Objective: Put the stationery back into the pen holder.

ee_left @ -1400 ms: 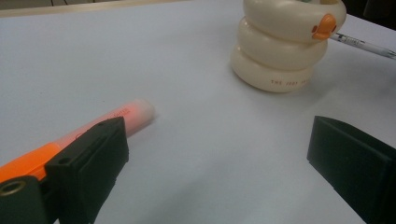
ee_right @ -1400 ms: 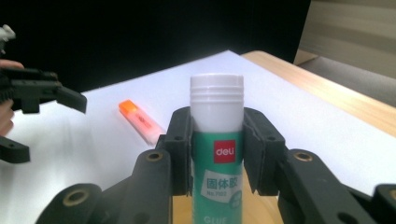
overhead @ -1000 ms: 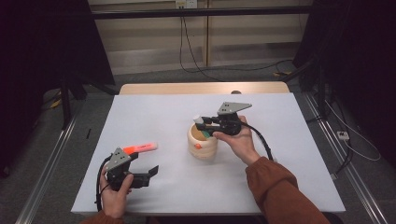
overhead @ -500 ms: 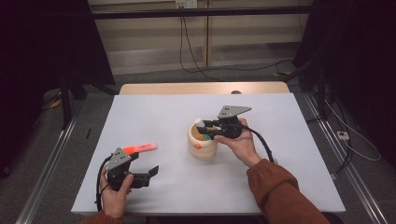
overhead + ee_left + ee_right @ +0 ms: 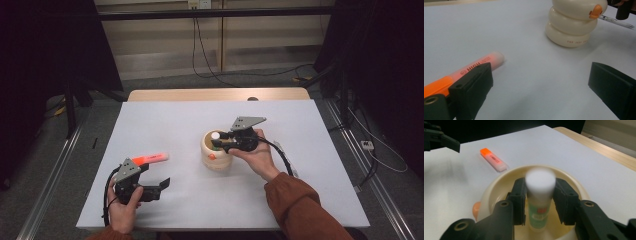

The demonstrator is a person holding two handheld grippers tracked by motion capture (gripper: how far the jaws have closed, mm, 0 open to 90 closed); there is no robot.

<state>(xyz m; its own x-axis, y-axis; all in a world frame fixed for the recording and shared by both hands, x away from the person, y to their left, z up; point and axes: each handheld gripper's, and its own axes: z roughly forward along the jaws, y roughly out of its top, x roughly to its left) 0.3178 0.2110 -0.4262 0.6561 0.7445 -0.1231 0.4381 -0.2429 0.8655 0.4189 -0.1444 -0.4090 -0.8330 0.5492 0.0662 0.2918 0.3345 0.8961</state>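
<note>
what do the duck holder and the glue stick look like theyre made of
The duck holder looks like glossy cream plastic, possibly glazed ceramic: soft highlights on its stacked rounded rings, with an orange beak. The glue stick between the right gripper fingers looks like smooth plastic, with a matte white cap and a green printed label.

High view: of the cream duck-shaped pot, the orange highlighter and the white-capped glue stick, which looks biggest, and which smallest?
1. The cream duck-shaped pot, clearly the bulkiest.
2. The orange highlighter, long but thin.
3. The glue stick; the right gripper holds it upright in the pot, so little more than its white cap shows, and its true length is unsure.
</note>
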